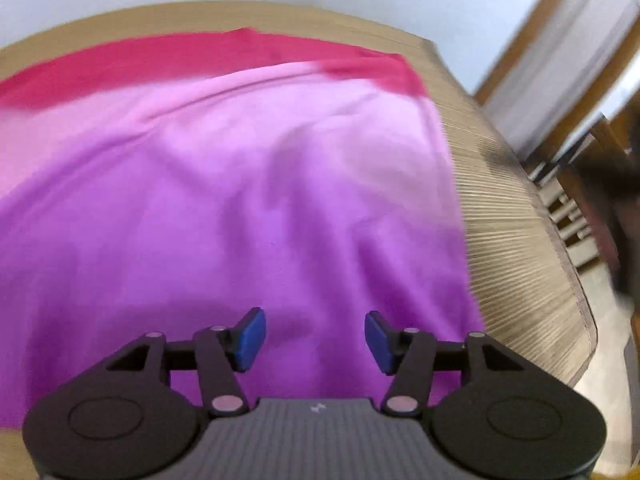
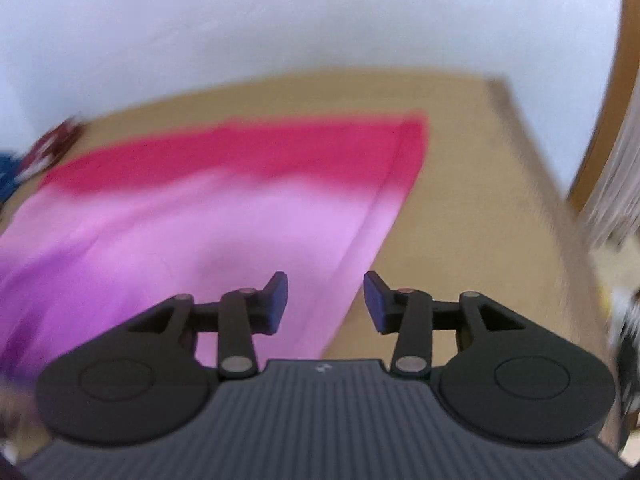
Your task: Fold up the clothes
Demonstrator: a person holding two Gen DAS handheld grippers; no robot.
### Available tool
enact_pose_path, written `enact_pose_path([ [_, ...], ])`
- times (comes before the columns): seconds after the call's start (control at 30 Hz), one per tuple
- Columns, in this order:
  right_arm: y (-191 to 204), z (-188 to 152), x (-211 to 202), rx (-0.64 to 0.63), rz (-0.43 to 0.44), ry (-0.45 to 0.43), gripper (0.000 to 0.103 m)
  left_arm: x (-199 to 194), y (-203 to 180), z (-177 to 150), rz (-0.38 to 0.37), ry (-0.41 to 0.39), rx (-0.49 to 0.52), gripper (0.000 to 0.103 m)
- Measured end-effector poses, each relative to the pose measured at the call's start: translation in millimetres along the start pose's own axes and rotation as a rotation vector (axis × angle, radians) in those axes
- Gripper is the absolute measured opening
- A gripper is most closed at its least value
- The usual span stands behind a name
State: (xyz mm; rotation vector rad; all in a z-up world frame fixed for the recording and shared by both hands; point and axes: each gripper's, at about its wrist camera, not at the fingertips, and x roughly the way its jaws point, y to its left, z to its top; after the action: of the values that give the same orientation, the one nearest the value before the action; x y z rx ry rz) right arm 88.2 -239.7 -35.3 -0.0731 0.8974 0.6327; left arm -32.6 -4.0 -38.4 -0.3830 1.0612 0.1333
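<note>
A garment (image 1: 248, 184) that fades from purple through pale pink to red lies spread on a tan ribbed table (image 1: 516, 240). My left gripper (image 1: 315, 338) is open and empty, above the garment's purple near part. In the right wrist view the same garment (image 2: 208, 216) lies to the left, its red band at the far end. My right gripper (image 2: 325, 304) is open and empty, above the garment's right edge where the cloth meets the bare table (image 2: 472, 216). Both views are blurred.
A white wall stands behind the table. Wooden chairs (image 1: 576, 200) stand off the table's right edge. Dark red and blue cloth (image 2: 44, 152) lies at the far left of the table. A wooden frame and curtain (image 2: 616, 168) stand at the right.
</note>
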Motion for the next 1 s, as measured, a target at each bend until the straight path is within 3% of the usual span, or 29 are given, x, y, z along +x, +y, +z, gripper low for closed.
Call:
enact_pose_path([
  [0.1, 35, -68, -28, 0.050, 0.029, 0.094, 0.045, -12, 19, -14, 0.008, 0.012, -0.054, 0.058],
  [0.2, 75, -115, -48, 0.036, -0.005, 0.089, 0.045, -21, 26, -22, -0.016, 0.009, -0.045, 0.058],
  [0.3, 110, -149, -66, -0.068, -0.050, 0.050, 0.045, -22, 29, -26, -0.024, 0.011, 0.004, 0.058],
  [0.47, 153, -161, -60, -0.235, -0.103, -0.019, 0.045, -36, 27, -44, -0.054, 0.020, 0.074, 0.058],
  [0.63, 160, -163, -28, -0.164, -0.213, -0.036, 0.042, -44, 28, -53, -0.047, 0.010, 0.118, 0.060],
  [0.67, 158, -164, -27, -0.136, -0.233, -0.055, 0.034, -46, 29, -55, -0.047, 0.007, 0.121, 0.060],
  [0.7, 156, -163, -28, -0.113, -0.260, -0.073, 0.006, -48, 31, -57, -0.045, 0.005, 0.122, 0.060],
  [0.87, 149, -157, -72, -0.056, -0.541, -0.230, 0.003, -56, 45, -61, -0.045, -0.005, 0.113, 0.060],
  [1.0, 114, -165, -120, 0.017, -0.752, -0.259, 0.003, -54, 52, -60, -0.054, 0.005, 0.104, 0.060],
])
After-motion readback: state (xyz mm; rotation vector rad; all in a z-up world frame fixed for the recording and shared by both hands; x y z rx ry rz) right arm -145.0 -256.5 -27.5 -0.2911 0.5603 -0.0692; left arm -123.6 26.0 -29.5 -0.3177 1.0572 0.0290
